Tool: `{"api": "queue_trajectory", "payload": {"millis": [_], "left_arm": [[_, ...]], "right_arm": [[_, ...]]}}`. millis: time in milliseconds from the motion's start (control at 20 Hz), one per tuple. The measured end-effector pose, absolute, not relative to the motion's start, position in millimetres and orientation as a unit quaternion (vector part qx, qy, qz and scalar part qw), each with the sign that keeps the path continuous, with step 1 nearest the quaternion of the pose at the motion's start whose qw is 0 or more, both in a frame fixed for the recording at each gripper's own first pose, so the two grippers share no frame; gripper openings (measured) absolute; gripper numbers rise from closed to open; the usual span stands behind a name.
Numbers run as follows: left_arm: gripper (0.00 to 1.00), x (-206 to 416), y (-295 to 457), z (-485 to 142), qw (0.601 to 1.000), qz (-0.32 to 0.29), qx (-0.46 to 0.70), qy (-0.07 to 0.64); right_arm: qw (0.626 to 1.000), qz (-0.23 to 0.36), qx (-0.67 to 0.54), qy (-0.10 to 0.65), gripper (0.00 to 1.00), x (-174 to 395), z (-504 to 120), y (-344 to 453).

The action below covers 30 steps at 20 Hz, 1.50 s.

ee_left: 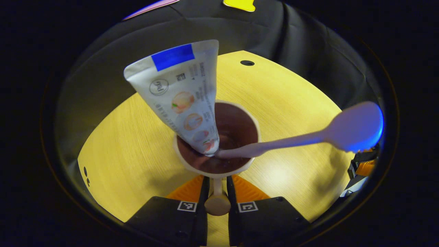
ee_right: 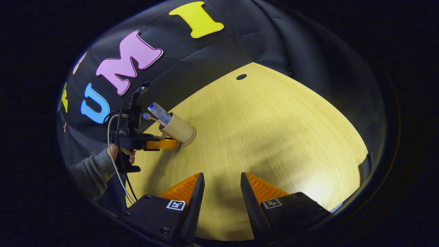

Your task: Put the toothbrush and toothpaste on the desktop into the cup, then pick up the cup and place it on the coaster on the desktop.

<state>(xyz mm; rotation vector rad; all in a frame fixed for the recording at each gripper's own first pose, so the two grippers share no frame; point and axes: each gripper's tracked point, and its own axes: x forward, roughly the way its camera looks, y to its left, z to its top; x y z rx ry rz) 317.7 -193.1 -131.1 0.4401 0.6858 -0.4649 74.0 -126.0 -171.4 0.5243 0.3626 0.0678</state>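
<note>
beige cup (ee_left: 219,137), loaded with toothpaste (ee_left: 185,99) and toothbrush (ee_left: 308,137), is clenched by its handle in the left gripper (ee_left: 217,192); right gripper (ee_right: 222,192) released. next: find the coaster, set it down level.

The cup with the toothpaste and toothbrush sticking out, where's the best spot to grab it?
By its handle, from the side. The left gripper already pinches the cup there. The toothpaste and toothbrush lean out over the rim, so a grip from above would probably bump them.
</note>
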Motion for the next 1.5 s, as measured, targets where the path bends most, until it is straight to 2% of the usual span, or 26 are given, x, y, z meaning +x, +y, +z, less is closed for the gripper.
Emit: {"api": "queue_trajectory", "payload": {"millis": [50,100,200,300,400,450,500,600,700,1000,1500], "left_arm": [[0.3,318.6,-193.4,-131.4,0.892,-0.223,0.213,0.329],[0.36,316.8,-191.2,-132.4,0.892,-0.221,0.215,0.331],[0.32,315.2,-190.7,-132.4,0.893,-0.218,0.21,0.332],[0.51,318.7,-192.1,-128.9,0.901,-0.217,0.205,0.316],[0.63,318.6,-195.2,-118.8,0.907,-0.226,0.199,0.294],[0.69,317.9,-196.8,-113.3,0.91,-0.23,0.197,0.282],[0.68,316.5,-197.2,-108.3,0.913,-0.233,0.196,0.271],[0.84,314.1,-194.0,-96.8,0.921,-0.23,0.194,0.248],[0.89,308.5,-190.8,-82.9,0.93,-0.229,0.179,0.224],[0.92,267.0,-160.3,-37.0,0.959,-0.205,0.11,0.161],[0.91,148.1,-84.8,5.6,0.982,-0.159,0.003,0.1]], "right_arm": [[0.949,0.034,0.257,0.179,0.65,73.6,-171.6,-126.1],[0.949,0.035,0.256,0.179,0.65,73.9,-171.3,-124.7],[0.949,0.036,0.256,0.18,0.65,74.4,-171.5,-123.3],[0.95,0.035,0.254,0.179,0.65,74.1,-169.9,-122.0],[0.95,0.035,0.253,0.178,0.65,74.6,-168.1,-120.0],[0.951,0.034,0.253,0.177,0.65,75.4,-167.4,-119.5],[0.951,0.034,0.253,0.177,0.65,75.6,-166.0,-118.7],[0.951,0.034,0.252,0.175,0.65,75.4,-163.1,-115.7],[0.952,0.035,0.251,0.174,0.65,75.9,-159.2,-110.6],[0.958,0.053,0.229,0.167,0.65,68.6,-136.4,-82.6],[0.967,0.088,0.182,0.158,0.65,52.4,-101.2,-34.7]]}}
